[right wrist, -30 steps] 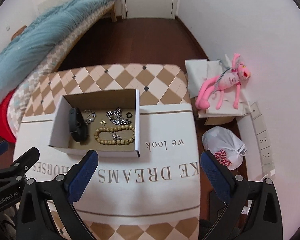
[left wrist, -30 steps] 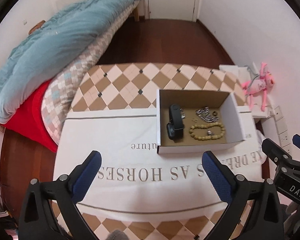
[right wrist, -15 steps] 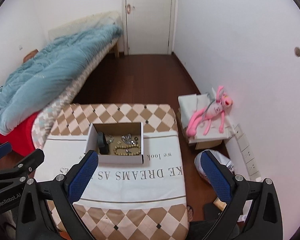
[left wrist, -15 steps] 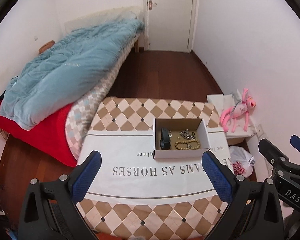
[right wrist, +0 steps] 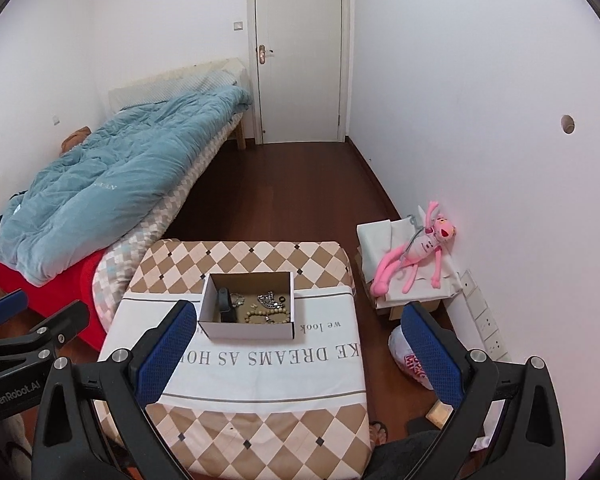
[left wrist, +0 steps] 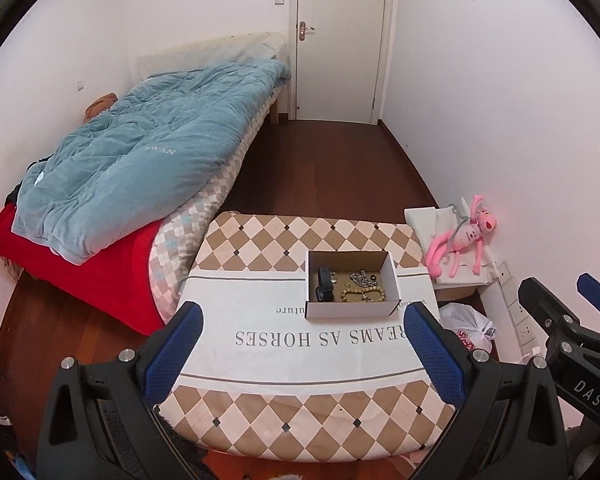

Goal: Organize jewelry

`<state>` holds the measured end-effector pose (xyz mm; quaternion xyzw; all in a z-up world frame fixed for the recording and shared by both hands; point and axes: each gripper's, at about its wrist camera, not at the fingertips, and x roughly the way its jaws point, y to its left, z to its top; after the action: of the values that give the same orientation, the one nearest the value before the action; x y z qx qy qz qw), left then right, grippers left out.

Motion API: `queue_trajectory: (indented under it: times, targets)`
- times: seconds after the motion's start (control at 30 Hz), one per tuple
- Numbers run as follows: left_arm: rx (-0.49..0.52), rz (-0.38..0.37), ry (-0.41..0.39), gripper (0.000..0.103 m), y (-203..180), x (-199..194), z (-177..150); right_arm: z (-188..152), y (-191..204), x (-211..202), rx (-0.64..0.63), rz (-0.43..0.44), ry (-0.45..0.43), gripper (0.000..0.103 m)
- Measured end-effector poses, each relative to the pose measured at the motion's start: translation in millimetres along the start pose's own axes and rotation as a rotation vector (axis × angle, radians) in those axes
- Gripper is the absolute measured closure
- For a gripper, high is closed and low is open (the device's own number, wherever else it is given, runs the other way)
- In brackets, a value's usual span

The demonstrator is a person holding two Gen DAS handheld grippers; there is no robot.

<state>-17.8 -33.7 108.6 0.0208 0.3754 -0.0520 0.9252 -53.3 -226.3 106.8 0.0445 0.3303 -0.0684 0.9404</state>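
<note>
Left wrist view: left claw [left wrist: 300, 344] gapes empty, well back from the box [left wrist: 352, 289] on the table [left wrist: 300, 424]. Watch [left wrist: 325, 284], beads [left wrist: 363, 294] and chain [left wrist: 362, 278] all lie inside, apparently sorted. Only the right wrist view shows the right claw [right wrist: 296, 344] whole, also wide apart.

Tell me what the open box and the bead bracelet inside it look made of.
Box: white-coated cardboard, matte, with raw brown inner walls and folded edges. Bead bracelet: round tan beads, likely wood, though too small to be sure.
</note>
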Motion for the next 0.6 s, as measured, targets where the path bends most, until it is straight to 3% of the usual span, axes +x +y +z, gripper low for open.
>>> queue_trajectory:
  times: [0.2,0.6]
  targets:
    - [0.003,0.010,0.043,0.000,-5,15,4,3,-6,9,0.011,-0.010,0.023,0.000]
    - [0.007,0.039,0.134,0.000,-10,70,27,24,-6,71,0.004,-0.041,0.101,0.000]
